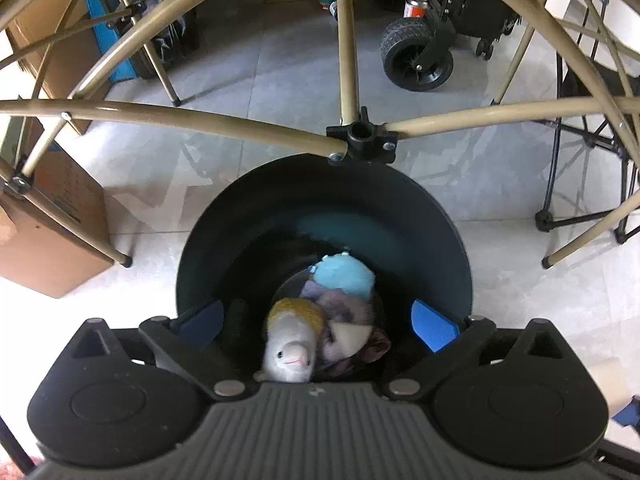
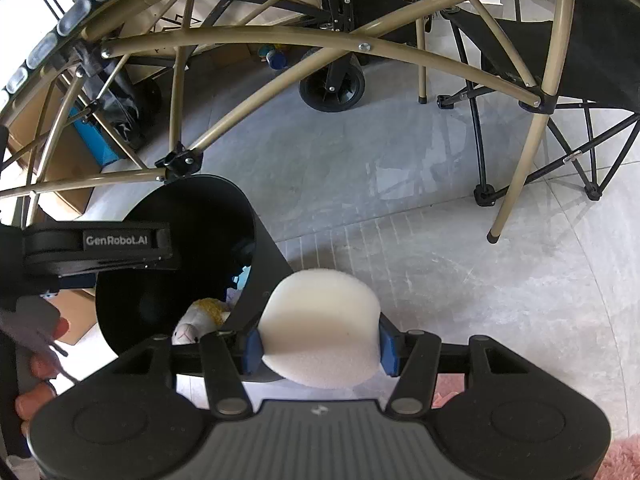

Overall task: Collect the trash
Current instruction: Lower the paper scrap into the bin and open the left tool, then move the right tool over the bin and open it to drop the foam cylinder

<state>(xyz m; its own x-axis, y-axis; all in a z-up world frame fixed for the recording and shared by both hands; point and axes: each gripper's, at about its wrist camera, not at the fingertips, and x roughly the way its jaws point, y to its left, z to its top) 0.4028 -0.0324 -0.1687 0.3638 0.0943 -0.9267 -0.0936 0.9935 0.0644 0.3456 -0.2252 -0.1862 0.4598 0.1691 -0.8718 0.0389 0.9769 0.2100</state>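
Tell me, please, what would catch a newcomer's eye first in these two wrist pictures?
Most striking is the white foam piece clamped between the right gripper's blue pads, low in the right wrist view. Next comes the round black bin on the pale tiled floor, directly below the open left gripper, with soft toys lying at its bottom. Tan folding-table legs arch behind it.

Left hand-held gripper (image 1: 318,322): points steeply down, jaws spread wide, blue pads (image 1: 434,326) far apart, nothing between them pressed. In the right wrist view its black body enters from the left edge, with the person's fingers (image 2: 44,364) wrapped on the handle at lower left.

Right hand-held gripper (image 2: 320,346): also angled steeply down, jaws about half closed, both blue pads (image 2: 253,350) pressing the sides of a white sponge (image 2: 320,332).
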